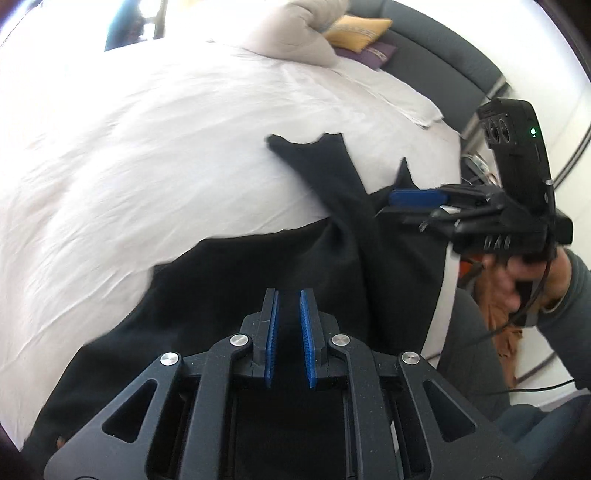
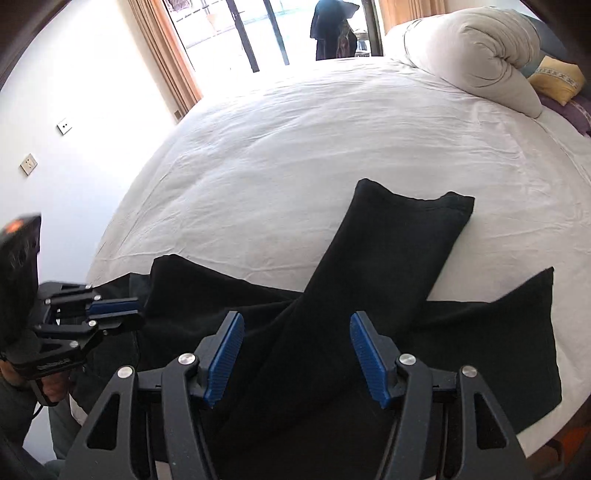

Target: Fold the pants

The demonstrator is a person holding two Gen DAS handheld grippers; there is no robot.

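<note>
Black pants (image 2: 369, 280) lie on the white bed (image 2: 295, 155) near its front edge, one leg crossed over the other and pointing away from me. In the left wrist view the pants (image 1: 295, 266) spread under my left gripper (image 1: 290, 299), whose blue pads stand a narrow gap apart with nothing between them. My right gripper (image 2: 297, 321) is wide open above the crossed leg and holds nothing. It shows in the left wrist view (image 1: 417, 201) at the right, over the pants. The left gripper shows at the left of the right wrist view (image 2: 122, 314), by the pants' edge.
A rolled white duvet (image 2: 476, 51) lies at the bed's far right, with a yellow pillow (image 2: 557, 83) and a purple one (image 1: 376, 53) beside a grey headboard (image 1: 443, 55). A wall with sockets (image 2: 64, 127) is at the left, a glass door (image 2: 258, 29) beyond the bed.
</note>
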